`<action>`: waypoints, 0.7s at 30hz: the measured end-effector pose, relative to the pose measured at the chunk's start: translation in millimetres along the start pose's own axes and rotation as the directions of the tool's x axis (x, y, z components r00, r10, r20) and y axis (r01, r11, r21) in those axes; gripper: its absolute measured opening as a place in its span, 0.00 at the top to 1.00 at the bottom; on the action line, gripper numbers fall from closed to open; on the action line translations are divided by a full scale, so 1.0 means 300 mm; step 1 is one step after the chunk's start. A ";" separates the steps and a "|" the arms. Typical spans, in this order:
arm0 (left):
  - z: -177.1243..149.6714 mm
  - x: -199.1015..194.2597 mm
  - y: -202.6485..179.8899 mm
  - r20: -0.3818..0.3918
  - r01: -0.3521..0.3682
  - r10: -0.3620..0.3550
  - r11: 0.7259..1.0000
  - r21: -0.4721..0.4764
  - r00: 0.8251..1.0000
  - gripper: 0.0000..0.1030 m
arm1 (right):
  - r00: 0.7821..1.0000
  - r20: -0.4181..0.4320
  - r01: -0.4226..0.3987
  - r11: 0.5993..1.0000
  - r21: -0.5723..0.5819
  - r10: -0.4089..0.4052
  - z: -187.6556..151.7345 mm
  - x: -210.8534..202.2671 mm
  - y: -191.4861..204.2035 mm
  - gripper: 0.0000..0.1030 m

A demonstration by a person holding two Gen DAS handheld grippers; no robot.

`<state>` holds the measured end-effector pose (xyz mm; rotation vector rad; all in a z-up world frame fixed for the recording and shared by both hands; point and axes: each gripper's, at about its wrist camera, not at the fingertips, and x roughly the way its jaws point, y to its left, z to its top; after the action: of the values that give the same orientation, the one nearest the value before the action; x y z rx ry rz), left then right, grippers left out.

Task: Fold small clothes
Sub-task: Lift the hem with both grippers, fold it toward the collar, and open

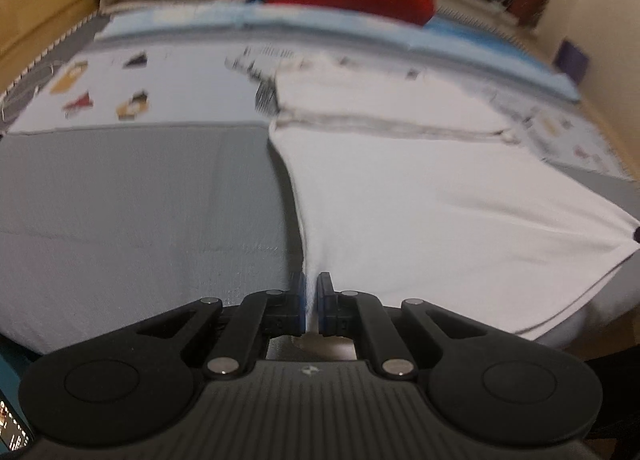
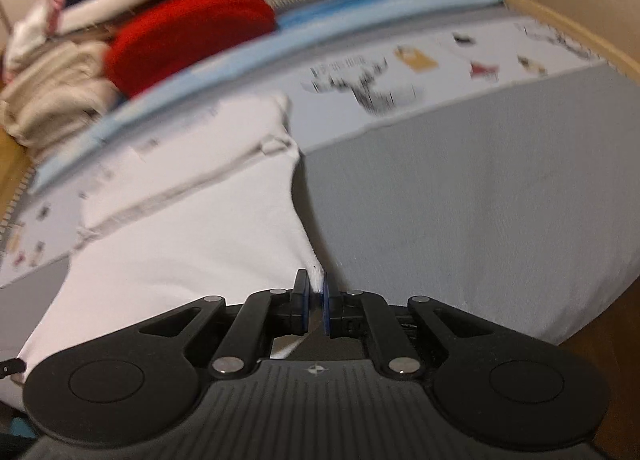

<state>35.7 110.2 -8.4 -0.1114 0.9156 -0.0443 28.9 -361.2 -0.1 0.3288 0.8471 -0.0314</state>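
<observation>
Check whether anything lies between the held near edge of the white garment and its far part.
Nothing visible does. Both hand-held grippers, left and right, pinch the white garment; only its own bare cloth lies ahead.

no text can be read: the print on the pale sheet (image 2: 360,87) is blurred.

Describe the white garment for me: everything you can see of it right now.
The white garment is plain, soft knit-looking cloth with a greyish seam band across it. Its far part lies flat on the grey bed cover and printed sheet; its near edge is lifted taut. The left claw and right claw each pinch a near corner, shut on it.
</observation>
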 end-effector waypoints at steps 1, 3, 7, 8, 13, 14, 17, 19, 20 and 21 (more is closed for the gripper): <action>-0.007 -0.046 0.002 0.017 0.015 -0.015 1.000 -0.007 1.000 0.95 | 1.000 0.016 -0.013 1.000 0.003 0.013 0.002 -0.048 -0.012 0.95; -0.037 -0.146 0.010 0.063 0.036 -0.036 0.999 -0.005 0.997 0.95 | 0.998 0.045 -0.033 0.999 0.007 0.033 0.000 -0.149 -0.032 0.95; -0.100 -0.304 0.042 0.113 0.066 -0.059 0.997 -0.051 0.992 0.95 | 0.987 0.115 -0.116 0.993 -0.012 0.117 -0.030 -0.395 -0.056 0.95; -0.109 -0.326 0.042 0.122 0.072 -0.064 0.995 -0.062 0.990 0.95 | 0.983 0.132 -0.126 0.992 -0.024 0.128 -0.040 -0.441 -0.061 0.95; -0.035 -0.271 0.030 0.111 0.106 -0.097 0.991 -0.080 0.989 0.95 | 0.983 0.152 -0.107 0.994 -0.007 0.106 -0.025 -0.449 -0.095 0.95; 0.004 -0.237 0.023 0.107 0.102 -0.094 0.993 -0.068 0.990 0.95 | 0.986 0.143 -0.088 0.996 -0.008 0.089 -0.012 -0.418 -0.091 0.95; 0.157 -0.085 0.012 0.072 0.079 -0.077 0.996 -0.032 0.994 0.95 | 0.989 0.128 -0.074 0.997 0.018 0.071 0.076 -0.280 -0.092 0.95; 0.268 0.047 0.013 0.031 0.077 -0.077 0.997 -0.015 0.997 0.95 | 0.992 0.120 -0.046 0.999 0.009 0.045 0.151 -0.165 -0.078 0.95; 0.313 0.113 0.022 0.004 0.076 -0.076 0.997 -0.022 0.997 0.95 | 0.993 0.114 -0.035 0.999 0.000 0.034 0.188 -0.102 -0.072 0.95; 0.349 0.177 0.028 -0.015 0.076 -0.077 0.997 -0.029 0.997 0.95 | 0.995 0.101 -0.016 1.000 0.005 0.015 0.224 -0.038 -0.071 0.95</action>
<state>151.0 122.1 11.9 -0.1730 0.9282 -0.1032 67.1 -402.5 44.0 0.3362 0.7447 -0.0356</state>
